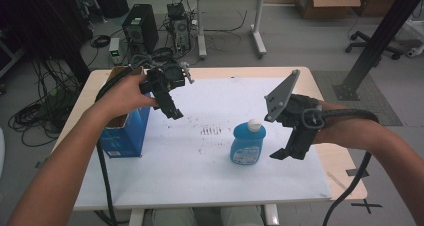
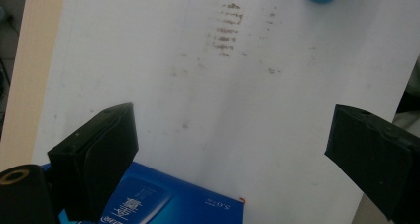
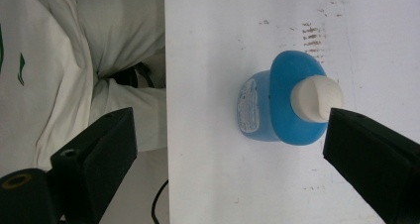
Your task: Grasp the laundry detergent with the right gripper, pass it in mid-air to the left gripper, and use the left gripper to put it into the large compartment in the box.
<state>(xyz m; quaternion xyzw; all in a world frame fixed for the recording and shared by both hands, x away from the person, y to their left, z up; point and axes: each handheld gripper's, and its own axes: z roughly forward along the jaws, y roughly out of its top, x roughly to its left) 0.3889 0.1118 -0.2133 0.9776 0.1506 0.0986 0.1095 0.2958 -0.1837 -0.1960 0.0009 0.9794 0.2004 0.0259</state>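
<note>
**Both grippers up & open, bottle standing alone on mat**

Blue bottle (image 1: 247, 144) w/ white cap (image 1: 255, 123) stands upright on the white mat (image 1: 200, 171), right of centre, nearer the person's edge. Nothing touches it. In right gripper view the bottle (image 3: 277, 107) is seen from above, cap (image 3: 315, 98) on top, label on its side; it sits close to the mat edge, w/ the person's pale clothing beyond that edge.

Right gripper (image 1: 287, 153) hangs in the air just right of the bottle, jaws pointing down & toward it, apart from it. Its 2 jaws stand wide apart w/ nothing between them; in its own view (image 3: 228, 149) the right jaw overlaps the cap's edge in the picture, but contact can't be told from there. Grey 3-cornered plate (image 1: 280, 93) sticks up on top of it.

Left gripper (image 1: 172, 108) is held above the mat's far-left part, over & just beside the open blue box (image 1: 122, 136), which sits at the table's left edge. Jaws spread wide, empty (image 2: 230, 149); the box top (image 2: 163, 201) w/ white lettering shows low between them, the mat below.

Dark smudge marks (image 1: 211, 131) lie on the mat between box & bottle. Table (image 1: 340, 166) edge is light wood.
</note>
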